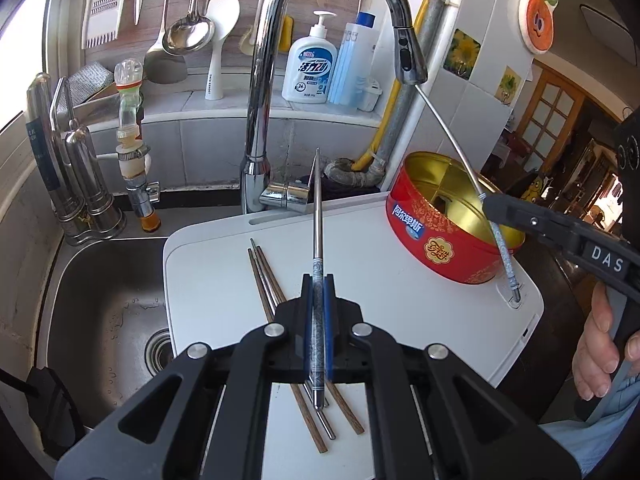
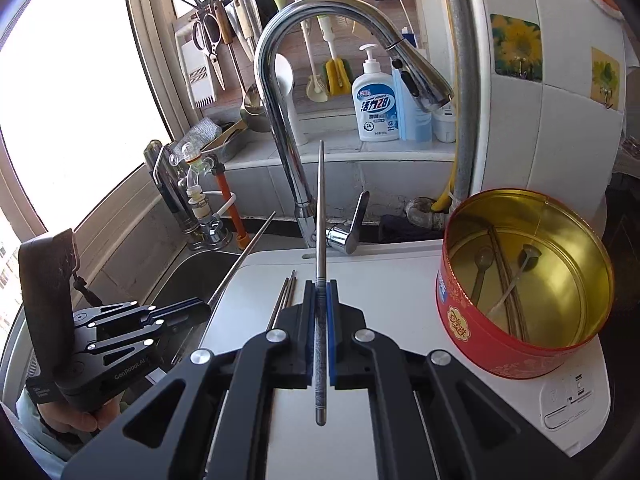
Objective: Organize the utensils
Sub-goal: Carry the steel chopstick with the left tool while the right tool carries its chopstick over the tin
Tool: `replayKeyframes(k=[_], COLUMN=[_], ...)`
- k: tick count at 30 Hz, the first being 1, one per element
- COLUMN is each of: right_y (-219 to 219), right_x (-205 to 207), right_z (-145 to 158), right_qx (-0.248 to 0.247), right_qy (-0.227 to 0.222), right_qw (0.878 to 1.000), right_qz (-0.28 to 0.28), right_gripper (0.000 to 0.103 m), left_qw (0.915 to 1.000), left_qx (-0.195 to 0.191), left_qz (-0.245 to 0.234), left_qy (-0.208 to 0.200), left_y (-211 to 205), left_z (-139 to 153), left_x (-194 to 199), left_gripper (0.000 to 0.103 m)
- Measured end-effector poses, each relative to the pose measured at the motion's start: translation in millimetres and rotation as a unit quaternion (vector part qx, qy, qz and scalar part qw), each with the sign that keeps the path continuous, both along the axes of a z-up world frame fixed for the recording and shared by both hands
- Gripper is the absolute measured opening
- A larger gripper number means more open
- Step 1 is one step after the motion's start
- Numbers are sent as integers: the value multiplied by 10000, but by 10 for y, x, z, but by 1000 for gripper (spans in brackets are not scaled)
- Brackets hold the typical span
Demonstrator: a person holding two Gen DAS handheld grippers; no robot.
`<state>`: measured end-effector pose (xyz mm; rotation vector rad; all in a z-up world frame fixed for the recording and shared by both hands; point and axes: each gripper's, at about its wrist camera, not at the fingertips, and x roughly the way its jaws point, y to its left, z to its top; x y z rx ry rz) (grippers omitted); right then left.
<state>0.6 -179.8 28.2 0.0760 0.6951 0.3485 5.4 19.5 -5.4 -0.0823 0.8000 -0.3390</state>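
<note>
Bright window [image 2: 60,100] far left, daylight flooding in. White-tiled wall [image 2: 560,128] w/ sunflower stickers [image 2: 516,46] on right. Steel sink [image 1: 108,312] & tall chrome tap [image 1: 272,80] beside white worktop [image 1: 400,300]. Wooden door [image 1: 554,108] far right.

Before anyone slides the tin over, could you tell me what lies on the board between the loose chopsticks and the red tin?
Nothing: between the loose chopsticks and the red tin, the white board is bare, per the left wrist view.

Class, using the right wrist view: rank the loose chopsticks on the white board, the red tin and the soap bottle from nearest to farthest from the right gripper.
1. Loose chopsticks: on the white board, just left of the right gripper.
2. Red tin: on the board's right side.
3. Soap bottle: on the back ledge behind the faucet.
</note>
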Motion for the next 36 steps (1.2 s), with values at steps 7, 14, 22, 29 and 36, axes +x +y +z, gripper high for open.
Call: replayKeyframes(k=[7,14,22,29,36], right_y=[-590,-1157,-1738,-2212,-2434], right_x=[-129,-67,231,717,1416], right_z=[270,432,476,406,129], right_qx=[195,353,655,867,1033], right_qy=[-413,-604,-359,163,1254], right_qw=[9983,9958,9959,9950,9861], right_qz=[-372,-588,-518,-465,-347], right_gripper=[6,6,6,6,6], left_qw=[9996,9992,9983,9959,9885], left_qx=[-82,16,-88,6,54], left_qz=[-225,-359,-525,-675,-892], left_qy=[-117,-173,240,599,1217], left_y=[-426,-854,-1239,-1653,-2075], left_z=[203,364,458,494,353], left_x=[76,184,431,780,1294], left_gripper=[5,5,5,5,5])
